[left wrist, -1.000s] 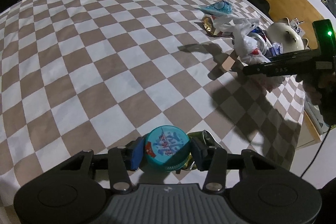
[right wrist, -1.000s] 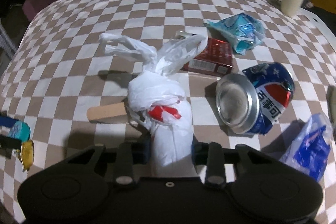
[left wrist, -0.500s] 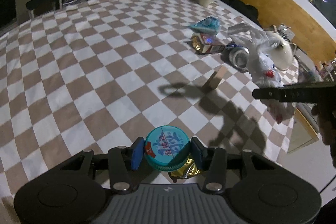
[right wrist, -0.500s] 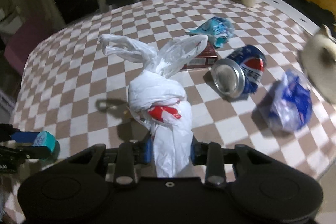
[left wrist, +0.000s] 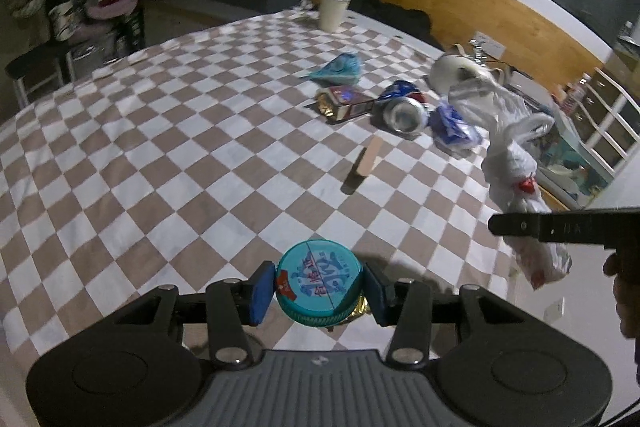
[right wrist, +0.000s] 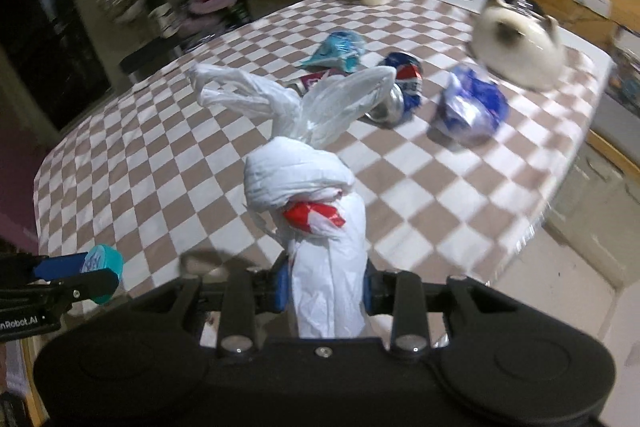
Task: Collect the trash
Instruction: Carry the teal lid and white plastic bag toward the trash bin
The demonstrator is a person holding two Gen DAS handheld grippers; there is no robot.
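Left tool: your left tool (left wrist: 320, 293) is clamped on a teal lid (left wrist: 318, 283), one blue pad on each side of its rim; a scrap of gold foil (left wrist: 357, 307) pokes out under it.
Right tool: your right tool (right wrist: 325, 287) is pinched tight on the lower part of a knotted white bag (right wrist: 316, 195), its two loose handles standing up toward 12 o'clock.
Height: both loads hang above the checkered bench (left wrist: 160, 155), not touching it.
Bag from your left side: it sits at 3 o'clock, past the bench edge.
Trash on the bench: a blue wrapper (left wrist: 338, 70), a red box (left wrist: 346, 101), a crushed can (left wrist: 404, 107) and a blue plastic bag (left wrist: 454, 127) lie close together toward 1 o'clock; the box and can look to be touching.
Stick: a flat wooden stick (left wrist: 370, 155) lies alone, nearer you than that cluster.
Others: a paper cup (left wrist: 333, 10) stands at the far edge, a white teapot (right wrist: 520, 47) at the right corner.
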